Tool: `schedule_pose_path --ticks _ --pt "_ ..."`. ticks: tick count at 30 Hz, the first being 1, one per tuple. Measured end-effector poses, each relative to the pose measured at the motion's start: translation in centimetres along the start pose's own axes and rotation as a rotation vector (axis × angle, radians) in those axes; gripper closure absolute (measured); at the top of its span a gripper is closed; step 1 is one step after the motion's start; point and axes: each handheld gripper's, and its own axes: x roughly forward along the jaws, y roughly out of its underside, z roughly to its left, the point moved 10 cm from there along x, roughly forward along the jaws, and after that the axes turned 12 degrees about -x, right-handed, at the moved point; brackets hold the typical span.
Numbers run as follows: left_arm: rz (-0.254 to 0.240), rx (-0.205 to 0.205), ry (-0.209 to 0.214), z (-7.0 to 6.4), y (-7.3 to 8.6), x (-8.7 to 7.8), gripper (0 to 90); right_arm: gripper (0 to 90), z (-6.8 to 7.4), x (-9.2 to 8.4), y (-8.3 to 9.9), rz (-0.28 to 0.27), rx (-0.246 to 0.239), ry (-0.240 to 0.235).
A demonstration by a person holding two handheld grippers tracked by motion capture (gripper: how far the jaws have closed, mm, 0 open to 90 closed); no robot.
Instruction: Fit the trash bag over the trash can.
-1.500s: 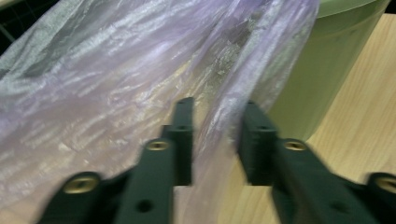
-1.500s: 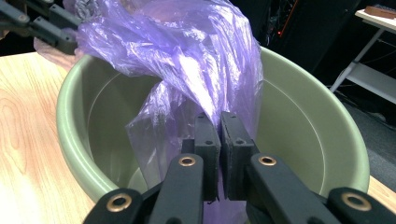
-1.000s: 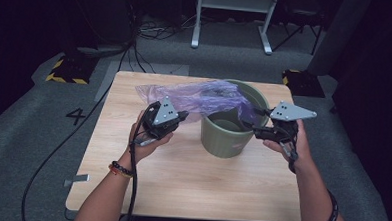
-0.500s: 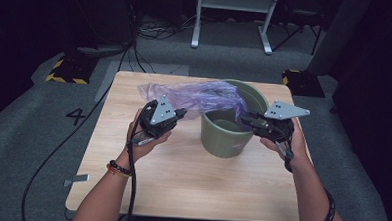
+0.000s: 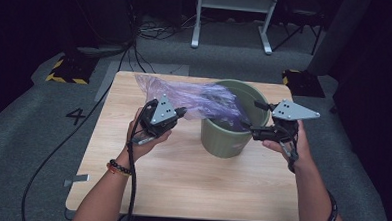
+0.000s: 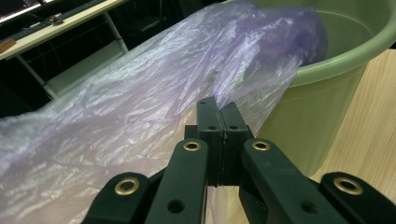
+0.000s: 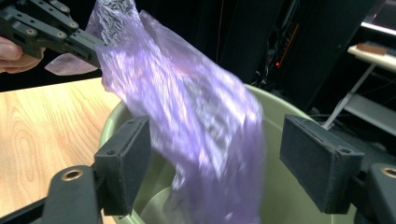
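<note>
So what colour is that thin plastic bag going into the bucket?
The plastic bag is a see-through pale purple; the bucket is green. The right gripper view shows it best.

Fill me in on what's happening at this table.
A person is lining a green bucket with a purple plastic bag, using a handheld gripper in each hand. The left gripper is shut on the bag's edge, holding it stretched out beside the bucket while the rest of the bag hangs down into it. The right gripper sits at the bucket's rim; its jaws have just been opening and now stand wide, with the bag between them but not pinched.
</note>
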Motion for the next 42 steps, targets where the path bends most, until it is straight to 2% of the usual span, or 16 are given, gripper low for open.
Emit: schedule_pose_path --ticks 6,13,19,22,26,30,32,35,39,41,42 --pt "-0.009 0.015 0.016 -0.9 -0.4 0.4 89.7 33.4 0.9 0.9 -0.7 0.011 -0.024 -0.017" --pt "-0.025 0.029 0.036 -2.0 -1.1 0.9 89.7 33.2 2.9 2.7 -1.9 0.02 -0.064 -0.077" --pt "-0.035 0.042 0.051 -3.0 -1.7 1.2 89.7 36.4 4.2 3.8 -2.3 0.041 -0.101 -0.101" --pt "-0.038 0.047 0.06 -3.4 -1.9 1.3 89.7 45.4 4.7 4.2 -2.5 0.049 -0.119 -0.098" --pt "-0.038 0.059 0.074 -4.0 -2.2 1.4 89.7 63.9 5.0 4.6 -2.5 0.061 -0.128 -0.103" --pt "-0.04 0.055 0.099 -4.4 -2.3 1.4 89.4 83.6 5.4 4.8 -2.2 0.081 -0.132 -0.135" --pt "-0.04 0.051 0.106 -4.5 -2.2 1.5 88.0 88.3 5.5 4.8 -2.0 0.079 -0.129 -0.147" --pt "-0.042 0.019 0.112 -4.4 -2.2 1.5 76.5 89.3 5.4 4.7 -1.8 0.079 -0.13 -0.134" --pt "-0.058 -0.019 0.102 -4.1 -2.3 1.3 47.7 89.6 4.7 4.4 -1.4 0.077 -0.108 -0.103" --pt "-0.076 -0.053 0.091 -3.8 -2.4 0.9 34.6 89.7 4.2 4.2 -1.3 0.074 -0.091 -0.094" --pt "-0.079 -0.061 0.092 -3.6 -2.3 0.6 30.7 89.7 4.0 4.0 -1.2 0.074 -0.086 -0.087"
